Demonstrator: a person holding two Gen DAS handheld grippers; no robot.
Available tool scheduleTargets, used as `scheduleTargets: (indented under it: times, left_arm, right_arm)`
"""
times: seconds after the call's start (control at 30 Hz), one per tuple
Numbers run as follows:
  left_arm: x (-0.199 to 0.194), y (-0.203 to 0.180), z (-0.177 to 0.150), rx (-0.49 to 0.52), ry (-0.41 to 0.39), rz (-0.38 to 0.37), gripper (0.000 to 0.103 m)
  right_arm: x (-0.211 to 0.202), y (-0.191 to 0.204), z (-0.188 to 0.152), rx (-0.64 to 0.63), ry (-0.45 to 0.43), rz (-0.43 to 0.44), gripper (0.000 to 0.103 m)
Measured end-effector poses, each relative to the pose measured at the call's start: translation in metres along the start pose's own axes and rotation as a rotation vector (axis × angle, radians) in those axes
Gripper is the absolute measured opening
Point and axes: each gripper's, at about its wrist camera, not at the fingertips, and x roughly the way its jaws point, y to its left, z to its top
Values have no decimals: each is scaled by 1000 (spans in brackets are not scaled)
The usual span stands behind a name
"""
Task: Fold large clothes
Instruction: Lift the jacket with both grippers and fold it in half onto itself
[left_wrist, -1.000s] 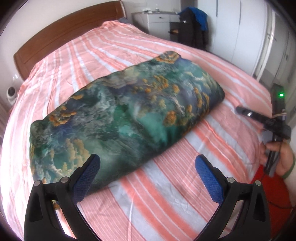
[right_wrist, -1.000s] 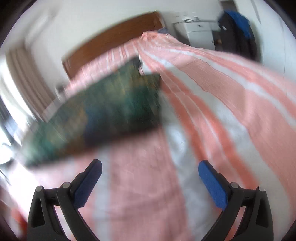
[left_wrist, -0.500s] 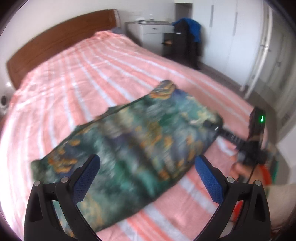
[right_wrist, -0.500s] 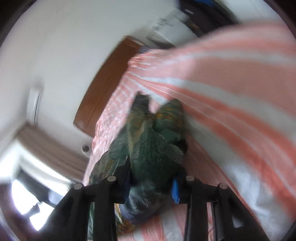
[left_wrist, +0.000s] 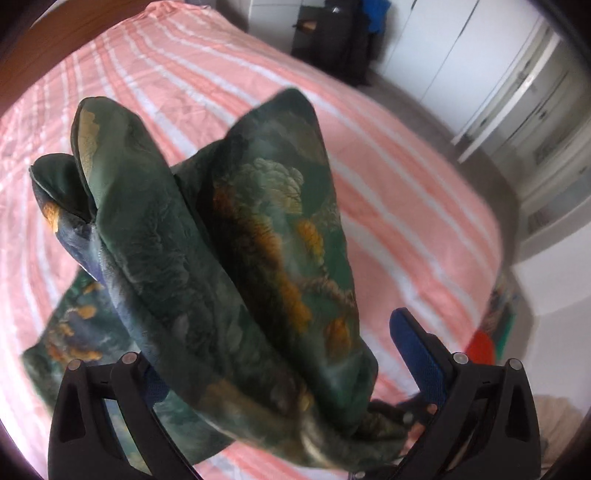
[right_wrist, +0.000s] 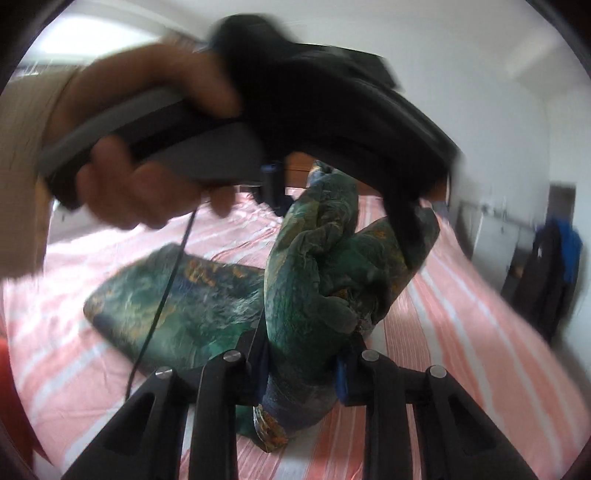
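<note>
A large green garment (left_wrist: 236, 258) with orange and blue print is partly lifted off the pink striped bed (left_wrist: 399, 206). My right gripper (right_wrist: 301, 365) is shut on a bunched end of the garment (right_wrist: 314, 295) and holds it above the bed. The rest of the garment (right_wrist: 184, 302) lies flat on the bed. My left gripper (left_wrist: 280, 365) has its jaws wide apart, with the raised folds of cloth between and over the fingers. The left gripper (right_wrist: 332, 122) and the hand holding it show blurred at the top of the right wrist view, above the cloth.
A wooden headboard (left_wrist: 22, 55) is at the far left. White wardrobes (left_wrist: 517, 92) line the right wall. A dark coat (right_wrist: 550, 273) hangs on a chair by a white dresser (right_wrist: 480, 229). A red object (left_wrist: 480, 347) lies beside the bed edge.
My right gripper closed on the garment's end and lifted it up. My left gripper moved in close, so the raised cloth now fills the space between its fingers.
</note>
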Motion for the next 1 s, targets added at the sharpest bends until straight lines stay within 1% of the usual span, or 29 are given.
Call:
scheduleTargets:
  times: [0.03, 0.1, 0.13, 0.17, 0.2, 0.23, 0.3, 0.33, 0.4, 0.43, 0.47, 0.5, 0.53, 0.6, 0.63, 0.67, 0.73, 0.8, 0.87, 0.9, 0.93, 0.97, 1.0]
  left_arm:
    - [4, -7, -3, 31, 21, 71, 103]
    - [20, -21, -11, 118, 67, 243, 102]
    - [28, -25, -15, 156, 79, 315, 99]
    - [35, -28, -20, 182, 79, 372, 91]
    - [38, -27, -24, 187, 73, 387, 72]
    - [37, -23, -27, 163, 61, 347, 58]
    - [28, -13, -30, 112, 23, 293, 44]
    - [21, -7, -32, 92, 3, 278, 40]
    - [3, 10, -38, 58, -32, 246, 40]
    - [-8, 23, -43, 40, -49, 223, 40]
    - [-18, 37, -49, 12, -67, 202, 40]
    - [-29, 54, -54, -16, -86, 178, 40]
    - [-40, 72, -61, -43, -104, 156, 40]
    - [-58, 109, -81, -103, -139, 123, 40]
    - [-66, 125, -95, -134, -152, 110, 40]
    - [-71, 144, -109, -175, -165, 97, 40]
    - [-77, 179, -138, -248, -186, 83, 40]
    - [-77, 210, -171, -326, -197, 65, 40]
    - [-69, 235, -200, -402, -194, 44, 40]
    - [-63, 245, -213, -431, -193, 37, 41]
    - [-56, 254, -223, -454, -192, 25, 42]
    - [-46, 262, -234, -481, -197, 2, 43]
    - [-41, 272, -242, -509, -207, -23, 46]
  right_arm:
    - [4, 11, 1, -50, 4, -5, 27]
    - [3, 27, 2, -97, 9, 2, 26]
    - [6, 34, 3, -116, 11, 8, 26]
    - [8, 38, 4, -130, 14, 16, 26]
    - [9, 41, 5, -134, 20, 27, 26]
    - [8, 41, 4, -128, 26, 36, 26]
    - [7, 40, 1, -99, 50, 64, 26]
    - [6, 39, 1, -81, 53, 82, 30]
    - [-4, 35, 0, -28, 37, 158, 47]
    - [-11, 32, 2, 18, 39, 218, 70]
    - [-16, 29, 2, 48, 39, 254, 83]
    - [-25, 25, 2, 89, 19, 288, 83]
    - [-31, 21, 2, 124, 4, 302, 83]
    - [-34, 11, 1, 188, 3, 306, 83]
    - [-33, 6, 2, 209, 8, 306, 83]
    - [-24, 2, 3, 238, 28, 305, 83]
    - [-6, -2, 7, 255, 61, 293, 83]
    - [13, -6, 16, 264, 74, 284, 83]
    - [36, -5, 28, 281, 97, 286, 82]
    - [45, -5, 34, 288, 109, 299, 82]
    - [63, 5, 42, 287, 119, 319, 81]
    - [75, 13, 48, 281, 126, 339, 81]
    - [88, 22, 52, 273, 138, 372, 81]
